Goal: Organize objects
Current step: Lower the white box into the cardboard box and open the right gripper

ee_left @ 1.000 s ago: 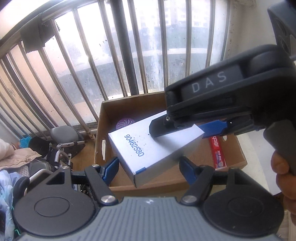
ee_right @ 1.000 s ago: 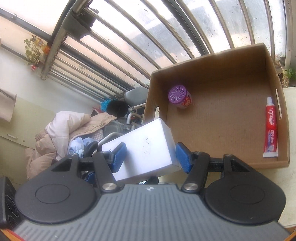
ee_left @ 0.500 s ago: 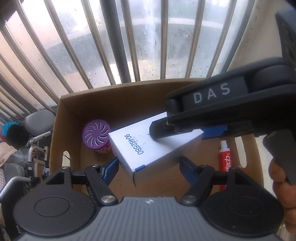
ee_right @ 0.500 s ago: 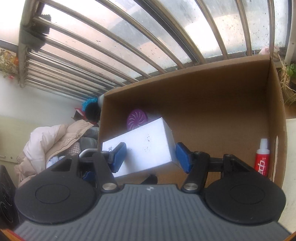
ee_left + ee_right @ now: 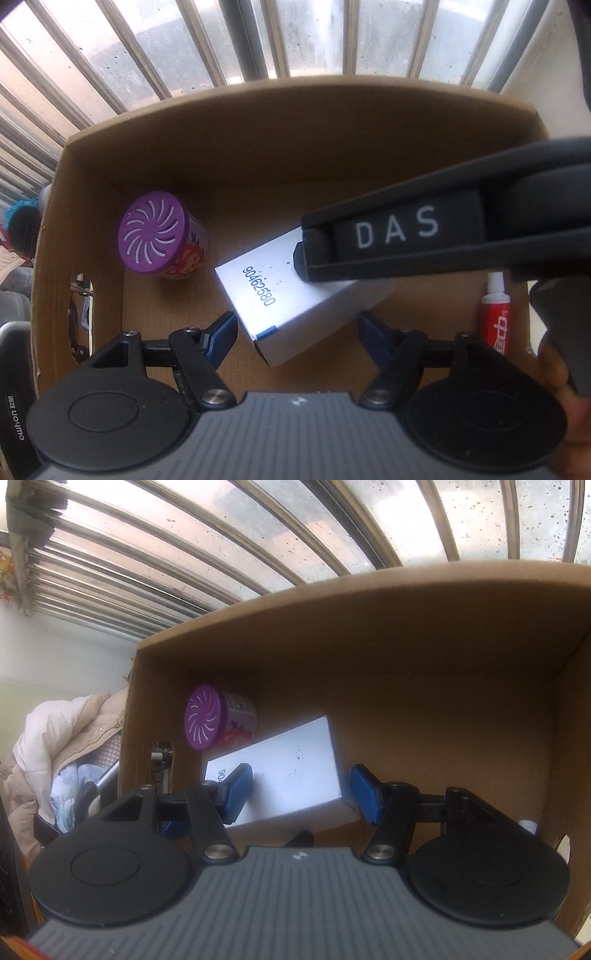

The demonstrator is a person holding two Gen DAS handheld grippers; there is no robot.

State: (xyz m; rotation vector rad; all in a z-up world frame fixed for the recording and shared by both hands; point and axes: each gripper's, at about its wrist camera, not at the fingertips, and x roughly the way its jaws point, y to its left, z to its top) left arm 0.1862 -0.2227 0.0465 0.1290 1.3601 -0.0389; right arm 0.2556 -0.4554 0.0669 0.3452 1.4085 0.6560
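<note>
Left wrist view: your left gripper [image 5: 297, 334] clamps the white box's [image 5: 291, 295] near end, low inside the carton [image 5: 258, 122], right of the purple can [image 5: 159, 240]; a toothpaste tube [image 5: 496, 314] lies further right.

Right wrist view: your right gripper [image 5: 301, 788] pinches the box [image 5: 291, 764] across its flat sides. Smooth, stiff cardboard, probably light; grip near corners, since slick faces could slide.

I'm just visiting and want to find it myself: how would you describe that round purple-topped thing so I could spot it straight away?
Look into the open cardboard box in front of the barred window. Near its left wall, beside the oval handle hole, stands a short round canister, just left of the white box held between the fingers. It alone is round, with a purple lid of white swirling slots and a cartoon picture on its side.
</note>
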